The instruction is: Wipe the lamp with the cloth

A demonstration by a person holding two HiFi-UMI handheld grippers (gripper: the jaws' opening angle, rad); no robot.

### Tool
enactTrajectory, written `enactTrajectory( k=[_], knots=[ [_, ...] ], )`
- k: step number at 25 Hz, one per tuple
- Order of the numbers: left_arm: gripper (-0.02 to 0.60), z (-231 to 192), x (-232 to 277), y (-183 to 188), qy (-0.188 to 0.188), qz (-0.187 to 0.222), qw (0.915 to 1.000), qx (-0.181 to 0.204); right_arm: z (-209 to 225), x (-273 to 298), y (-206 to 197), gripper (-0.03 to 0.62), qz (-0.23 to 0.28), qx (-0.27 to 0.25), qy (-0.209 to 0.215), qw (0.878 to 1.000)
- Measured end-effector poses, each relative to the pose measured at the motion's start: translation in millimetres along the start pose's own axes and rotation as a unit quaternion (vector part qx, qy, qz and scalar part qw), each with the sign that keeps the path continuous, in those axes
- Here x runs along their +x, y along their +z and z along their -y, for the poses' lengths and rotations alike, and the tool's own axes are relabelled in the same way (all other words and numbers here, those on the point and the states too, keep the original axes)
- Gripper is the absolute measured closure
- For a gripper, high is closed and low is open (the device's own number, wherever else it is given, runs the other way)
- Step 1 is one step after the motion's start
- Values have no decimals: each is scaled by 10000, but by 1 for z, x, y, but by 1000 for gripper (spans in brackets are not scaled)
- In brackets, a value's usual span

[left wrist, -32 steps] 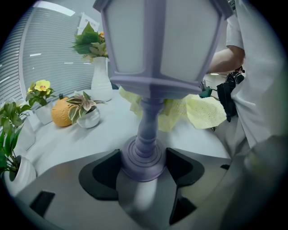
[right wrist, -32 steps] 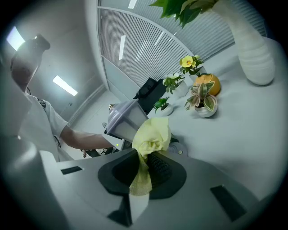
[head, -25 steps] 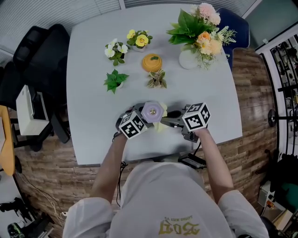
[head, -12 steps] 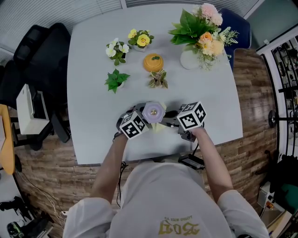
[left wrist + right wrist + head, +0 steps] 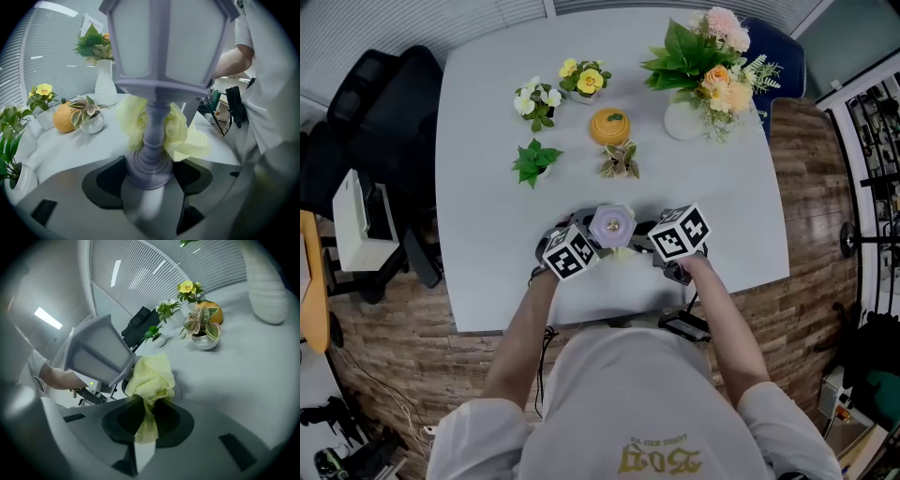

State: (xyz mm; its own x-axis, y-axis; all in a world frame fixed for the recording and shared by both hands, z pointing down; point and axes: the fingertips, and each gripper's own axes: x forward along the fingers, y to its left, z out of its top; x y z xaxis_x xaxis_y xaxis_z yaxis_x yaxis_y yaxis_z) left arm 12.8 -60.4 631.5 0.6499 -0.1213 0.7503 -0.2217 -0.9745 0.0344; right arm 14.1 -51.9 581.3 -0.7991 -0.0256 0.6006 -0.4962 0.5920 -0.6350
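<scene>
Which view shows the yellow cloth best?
Right gripper view: crumpled yellow cloth unobstructed, pinched in the right gripper, beside the lavender lantern lamp. Left gripper view: half hidden behind the lamp's stem. Head view: a sliver.

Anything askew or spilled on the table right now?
Nothing stands out. Left gripper grips the lamp by its base, right gripper holds the cloth against its stem, and the plant pots stand upright.
</scene>
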Motion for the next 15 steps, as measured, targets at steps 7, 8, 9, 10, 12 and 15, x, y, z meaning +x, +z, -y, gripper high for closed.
enactTrajectory(
  k=[7, 8, 9, 10, 12, 15],
  knots=[
    [268, 0, 0, 0, -2, -7, 10000, -8, 10, 5, -4, 540, -119, -54, -360, 9993],
    [268, 0, 0, 0, 2, -5, 10000, -6, 10, 4, -4, 540, -108, -103, -392, 9991],
    [268, 0, 0, 0, 5, -4, 10000, -3, 10, 4, -4, 540, -98, -169, -423, 9989],
    [268, 0, 0, 0, 6, -3, 10000, -1, 9, 4, -4, 540, -94, -242, -457, 9986],
    [268, 0, 0, 1, 6, -2, 10000, 0, 8, 2, -3, 540, -100, -398, -549, 9976],
    [268, 0, 0, 0, 3, -8, 10000, -2, 5, -2, 0, 542, -51, -630, -654, 9959]
  ],
)
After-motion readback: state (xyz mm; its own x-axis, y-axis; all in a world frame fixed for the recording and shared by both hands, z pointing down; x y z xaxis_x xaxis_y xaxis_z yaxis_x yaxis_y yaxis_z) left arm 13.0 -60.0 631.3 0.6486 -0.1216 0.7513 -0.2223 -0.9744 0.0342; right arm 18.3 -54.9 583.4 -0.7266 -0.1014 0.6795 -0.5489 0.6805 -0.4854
